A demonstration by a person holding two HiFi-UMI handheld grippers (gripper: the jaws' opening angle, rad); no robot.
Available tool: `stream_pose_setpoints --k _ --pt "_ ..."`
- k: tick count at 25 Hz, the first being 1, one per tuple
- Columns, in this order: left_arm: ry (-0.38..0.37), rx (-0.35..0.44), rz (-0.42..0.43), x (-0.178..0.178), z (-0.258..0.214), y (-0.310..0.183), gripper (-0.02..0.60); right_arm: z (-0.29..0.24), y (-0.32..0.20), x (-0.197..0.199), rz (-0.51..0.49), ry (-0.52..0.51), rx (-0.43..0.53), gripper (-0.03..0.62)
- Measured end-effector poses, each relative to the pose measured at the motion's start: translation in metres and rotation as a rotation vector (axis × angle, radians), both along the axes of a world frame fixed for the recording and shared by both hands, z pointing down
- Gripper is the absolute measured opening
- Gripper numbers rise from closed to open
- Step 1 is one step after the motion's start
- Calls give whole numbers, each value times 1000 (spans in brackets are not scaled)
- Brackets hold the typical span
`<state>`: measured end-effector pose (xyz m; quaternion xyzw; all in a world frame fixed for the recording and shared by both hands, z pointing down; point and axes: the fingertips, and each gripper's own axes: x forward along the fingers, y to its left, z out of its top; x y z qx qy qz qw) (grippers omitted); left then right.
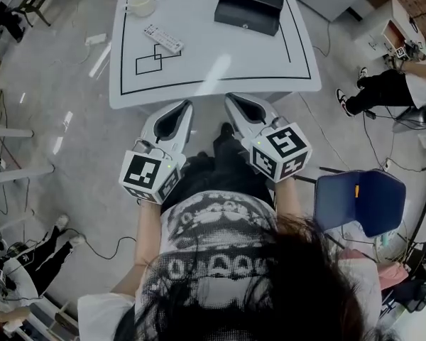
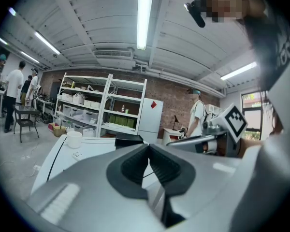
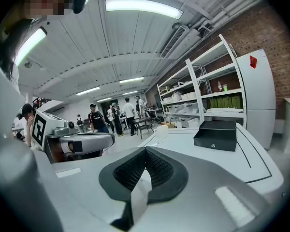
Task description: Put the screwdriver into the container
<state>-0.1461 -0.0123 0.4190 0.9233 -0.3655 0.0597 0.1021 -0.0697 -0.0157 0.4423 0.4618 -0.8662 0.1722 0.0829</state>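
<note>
Both arms bent, held low at the waist. Left gripper (image 1: 187, 106) and right gripper (image 1: 231, 98) sit side by side, tips over the near edge of the table (image 1: 220, 66), jaws together, nothing in either. Farther out, on the left half, the screwdriver (image 1: 163, 39) lies flat, long axis diagonal from far-left to near-right; tip end unclear. Container (image 1: 248, 4) sits at the far right, well apart.
</note>
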Motion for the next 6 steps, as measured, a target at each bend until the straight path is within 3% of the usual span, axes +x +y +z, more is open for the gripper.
stream_pose_setpoints --k 6 --pt "-3 -4 3 -3 2 -2 0 1 -3 -3 3 2 -3 -9"
